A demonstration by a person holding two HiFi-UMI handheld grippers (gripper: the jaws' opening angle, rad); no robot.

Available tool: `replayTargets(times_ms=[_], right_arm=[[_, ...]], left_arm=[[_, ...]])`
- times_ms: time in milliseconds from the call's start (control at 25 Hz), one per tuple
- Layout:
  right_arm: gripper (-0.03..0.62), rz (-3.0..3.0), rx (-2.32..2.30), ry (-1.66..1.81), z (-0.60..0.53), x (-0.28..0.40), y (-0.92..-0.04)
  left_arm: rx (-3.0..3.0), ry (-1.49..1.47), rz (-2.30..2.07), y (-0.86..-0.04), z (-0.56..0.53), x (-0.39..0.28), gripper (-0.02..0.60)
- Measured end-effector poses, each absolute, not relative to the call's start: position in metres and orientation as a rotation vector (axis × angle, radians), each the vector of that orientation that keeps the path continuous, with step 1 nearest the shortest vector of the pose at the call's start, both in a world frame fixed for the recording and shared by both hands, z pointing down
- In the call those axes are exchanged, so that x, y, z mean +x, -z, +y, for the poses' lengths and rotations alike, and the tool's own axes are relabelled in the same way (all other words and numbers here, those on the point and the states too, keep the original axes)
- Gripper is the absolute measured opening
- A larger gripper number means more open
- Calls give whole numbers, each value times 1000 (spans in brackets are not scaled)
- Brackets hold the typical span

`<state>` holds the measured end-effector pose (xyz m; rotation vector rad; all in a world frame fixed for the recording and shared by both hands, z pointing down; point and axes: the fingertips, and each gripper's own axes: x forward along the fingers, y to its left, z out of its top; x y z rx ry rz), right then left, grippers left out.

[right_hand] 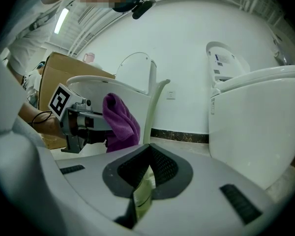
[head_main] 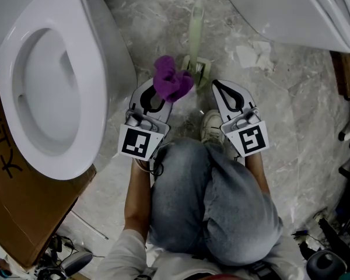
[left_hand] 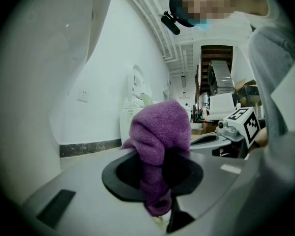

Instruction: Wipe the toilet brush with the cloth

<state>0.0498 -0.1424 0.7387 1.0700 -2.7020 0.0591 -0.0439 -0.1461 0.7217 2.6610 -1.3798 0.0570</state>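
The toilet brush (right_hand: 154, 107) stands upright (handle topmost); left gripper (head_main: 158, 100) clasps cloth (head_main: 172, 80).

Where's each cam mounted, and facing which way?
Head view: on the person's head, steeply down on floor; legs, left gripper, right gripper show.
Left gripper view: along jaws shut on purple cloth, toward the wall; right gripper at right.
Right gripper view: along jaws shut on toilet brush, toward the wall; left gripper at left.
Shared: purple cloth in all three.
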Motion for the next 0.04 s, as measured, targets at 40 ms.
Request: replayTargets(times_ms=[40], right_arm=[[-5,-2701,1071,-58,-143,50,-738]], left_arm=[[2660,-58,-1379,-722,-146,-44,87]])
